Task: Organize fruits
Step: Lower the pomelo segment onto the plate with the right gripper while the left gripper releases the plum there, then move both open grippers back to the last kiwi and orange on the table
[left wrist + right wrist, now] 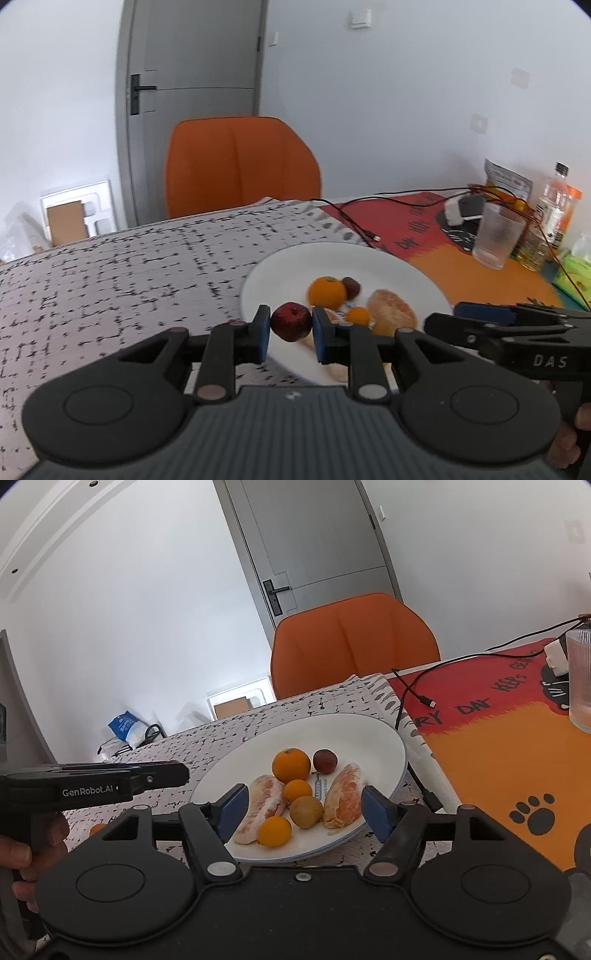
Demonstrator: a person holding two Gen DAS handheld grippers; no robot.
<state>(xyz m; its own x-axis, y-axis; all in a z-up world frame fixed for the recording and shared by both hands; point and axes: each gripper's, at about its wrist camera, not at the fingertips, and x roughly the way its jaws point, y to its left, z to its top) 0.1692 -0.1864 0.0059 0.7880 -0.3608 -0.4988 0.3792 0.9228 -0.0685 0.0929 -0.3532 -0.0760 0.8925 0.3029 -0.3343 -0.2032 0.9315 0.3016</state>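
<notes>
Left gripper [290, 332] pinches a small dark-red round fruit [291, 321] between its blue pads, held just above the near rim of the white ceramic plate [295, 258]. Judged light, firm and smooth-skinned; the pads sit on its widest middle, which seems the safest hold, since a grip nearer top or bottom could let it squirt out. Right gripper [302, 808] stands spread and empty, jaws framing the plate's near side. On the plate: a large orange mandarin [291, 765], a dark brownish round fruit [324, 761], two peeled pale citrus segments [263, 806], two small orange kumquat-like fruits [274, 830] and a yellow-green round fruit [306, 811]. Segments look soft and wet, likely to tear or crush; the round ones may roll on the glazed surface. Fruits lie close together, several touching, so picking one risks nudging neighbours. Beyond: black-speckled grey tablecloth [129, 266], red-and-orange mat [498, 746], black cable [410, 690], ribbed drinking glass [496, 236], orange chair [240, 162].
</notes>
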